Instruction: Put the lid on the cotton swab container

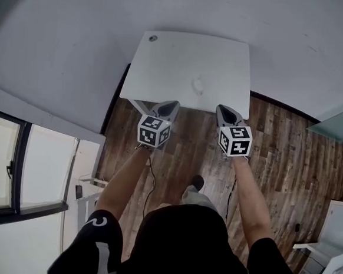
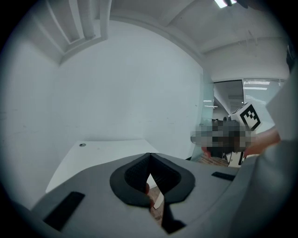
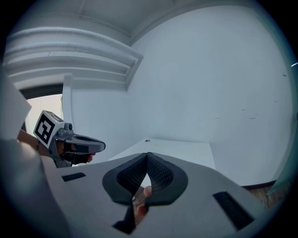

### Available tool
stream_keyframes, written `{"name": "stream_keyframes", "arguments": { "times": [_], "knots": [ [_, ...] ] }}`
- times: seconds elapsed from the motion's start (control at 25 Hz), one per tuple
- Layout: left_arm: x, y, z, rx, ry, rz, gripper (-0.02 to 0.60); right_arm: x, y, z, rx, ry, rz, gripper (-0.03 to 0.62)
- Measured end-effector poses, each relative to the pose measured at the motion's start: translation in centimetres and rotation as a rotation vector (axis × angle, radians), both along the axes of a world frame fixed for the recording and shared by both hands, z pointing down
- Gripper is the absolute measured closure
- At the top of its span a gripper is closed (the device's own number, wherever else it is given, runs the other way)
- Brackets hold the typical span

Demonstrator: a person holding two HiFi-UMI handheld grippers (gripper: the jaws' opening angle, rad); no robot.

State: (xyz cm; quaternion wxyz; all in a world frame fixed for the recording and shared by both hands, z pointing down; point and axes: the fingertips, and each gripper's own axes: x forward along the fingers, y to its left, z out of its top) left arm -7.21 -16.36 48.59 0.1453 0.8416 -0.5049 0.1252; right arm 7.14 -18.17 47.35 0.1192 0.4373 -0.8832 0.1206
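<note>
Nearest, the left tool (image 1: 173, 106) and right tool (image 1: 223, 110) are both clenched on nothing, poised at the near edge of the bench (image 1: 165, 62), above the wooden floor (image 1: 277, 147). Beyond them, close to that edge, lies one faint clear shape (image 1: 197, 85), probably the cotton swab container; its lid cannot be told apart. Best to lean in, unclench one tool, and confirm which piece is the lid. Count: two tools, one bench, one clear shape, one round hole (image 1: 152, 38) at the far corner.
</note>
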Motion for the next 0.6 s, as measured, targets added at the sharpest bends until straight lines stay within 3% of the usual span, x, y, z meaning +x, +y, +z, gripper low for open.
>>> {"name": "stream_keyframes", "arguments": {
  "times": [0.6],
  "knots": [
    [0.6,-2.0,-0.4,0.018,-0.034,-0.082,0.561,1.4,-3.6,0.9,-0.019,-0.023,-0.054,0.580]
  ]
}}
